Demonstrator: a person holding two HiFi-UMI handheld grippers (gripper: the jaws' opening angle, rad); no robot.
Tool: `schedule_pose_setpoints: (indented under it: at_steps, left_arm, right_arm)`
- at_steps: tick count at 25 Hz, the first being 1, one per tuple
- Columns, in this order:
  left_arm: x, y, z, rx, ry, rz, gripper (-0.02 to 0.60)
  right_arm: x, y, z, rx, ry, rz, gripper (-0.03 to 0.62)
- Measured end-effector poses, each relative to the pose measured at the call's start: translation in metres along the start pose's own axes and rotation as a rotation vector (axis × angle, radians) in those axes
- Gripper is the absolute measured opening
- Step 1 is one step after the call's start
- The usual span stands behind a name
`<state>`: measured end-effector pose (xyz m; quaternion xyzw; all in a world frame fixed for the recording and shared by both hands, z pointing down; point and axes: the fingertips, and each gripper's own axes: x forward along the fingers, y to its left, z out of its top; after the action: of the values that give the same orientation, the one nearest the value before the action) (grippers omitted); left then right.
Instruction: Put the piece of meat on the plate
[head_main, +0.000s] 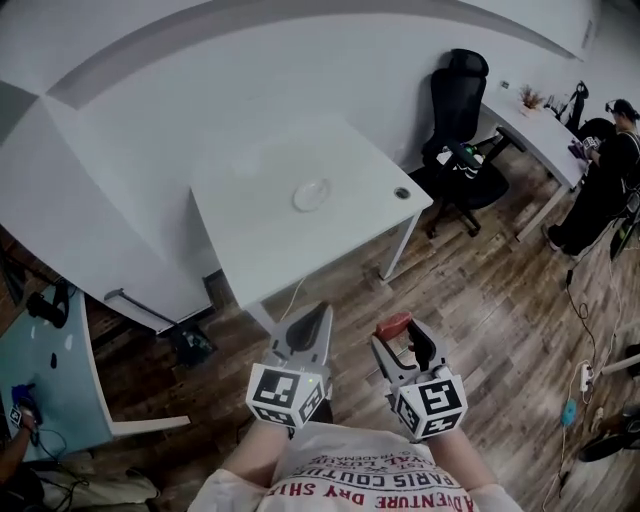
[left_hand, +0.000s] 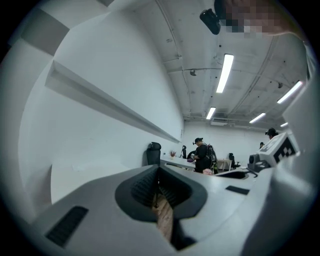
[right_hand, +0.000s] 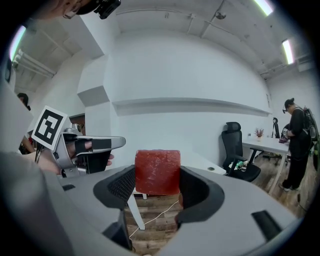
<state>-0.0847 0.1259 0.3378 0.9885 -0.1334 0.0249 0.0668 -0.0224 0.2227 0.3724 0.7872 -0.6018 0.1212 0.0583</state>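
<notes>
Gripping the piece of meat (right_hand: 157, 170) between the fingers (right_hand: 121, 185) of the right gripper (right_hand: 157, 188), both ribbed pads pressing on its two sides, the red block standing up a little above the fingertips. Holding the fingers (left_hand: 142, 188) of the left gripper (left_hand: 157, 192) pressed together at the tips, closed only on each other, with a thin slit lower down showing a strip of wood colour.

Carrying both grippers in the air above the wooden floor (head_main: 480, 300), side by side and apart, the left gripper just to the left of the right fingers. Pointing both pairs of fingertips toward the white counter (head_main: 250, 235), which is well ahead of them. Seeing the plate (head_main: 311, 194) near the middle of this counter, well beyond the fingertips and well apart from the meat.

Also seeing a black office chair (head_main: 455, 110) ahead and to the right of the right fingers, past the corner of the counter, and a person in dark clothes (head_main: 600, 185) standing at another desk, further to the right.
</notes>
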Motion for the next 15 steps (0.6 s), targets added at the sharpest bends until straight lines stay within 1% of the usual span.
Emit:
schedule_pose_setpoints:
  at_steps: [4,8,12,15]
  left_arm:
    - [0.043,0.05,0.019,-0.002,-0.009,-0.022,0.006]
    - [0.077,0.096,0.029,-0.004,-0.014,-0.03,0.008]
    - [0.102,0.134,0.03,-0.025,-0.01,-0.016,0.008]
    - [0.113,0.157,0.023,-0.042,0.007,0.012,0.008]
  right_arm:
    - [0.06,-0.011,0.024,0.01,-0.004,-0.026,0.279]
    - [0.113,-0.021,0.039,0.005,-0.001,-0.048,0.279]
    - [0.157,-0.028,0.048,0.017,0.011,-0.033,0.279]
    - [0.188,-0.033,0.047,0.02,0.036,-0.015,0.279]
